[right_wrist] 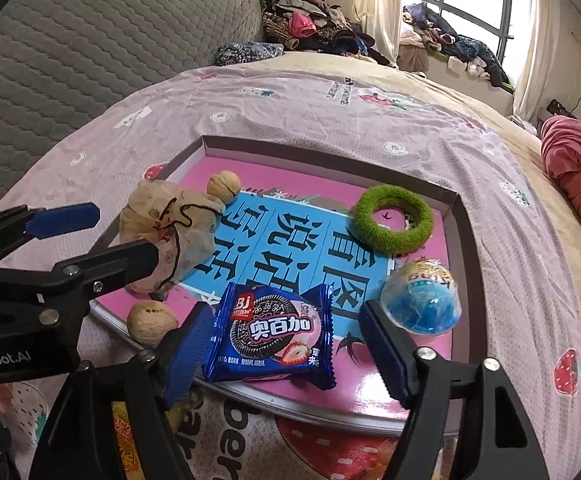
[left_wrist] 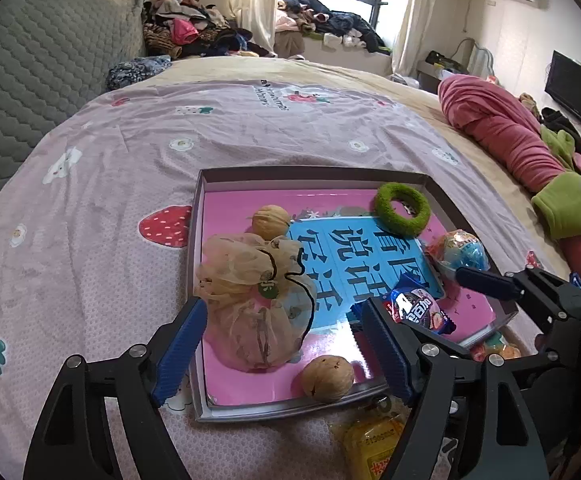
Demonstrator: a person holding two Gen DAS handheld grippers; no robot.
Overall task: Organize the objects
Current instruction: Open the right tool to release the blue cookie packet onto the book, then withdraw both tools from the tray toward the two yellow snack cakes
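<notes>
A: Where does everything sit against the shallow box (right_wrist: 456, 216) on the bed (left_wrist: 102, 184)?

B: Inside it, on the pink and blue printed floor. The gauze pouch (left_wrist: 250, 300) stands near the box's left wall, with one walnut (left_wrist: 270, 222) just behind it and a second walnut (left_wrist: 327, 378) at the box's near edge. The green fuzzy ring (right_wrist: 393, 220) lies toward the far right corner, and the blue capsule ball (right_wrist: 420, 300) is by the right wall. The blue cookie packet (right_wrist: 270, 336) rests at the near edge.

A: And the tongs?

B: The left tongs (left_wrist: 286, 352) stand wide apart, one blue pad on each side of the pouch; the left pad is just beside it, but I can't say it presses, and the right pad is clear of it. The right tongs (right_wrist: 286, 352) are also spread wide, straddling the cookie packet, its left pad right at the wrapper's edge, the right one apart. Neither grips anything.

A: Anything outside the box?

B: A yellow packet (left_wrist: 370, 444) lies on the bed just in front of its near wall.
</notes>
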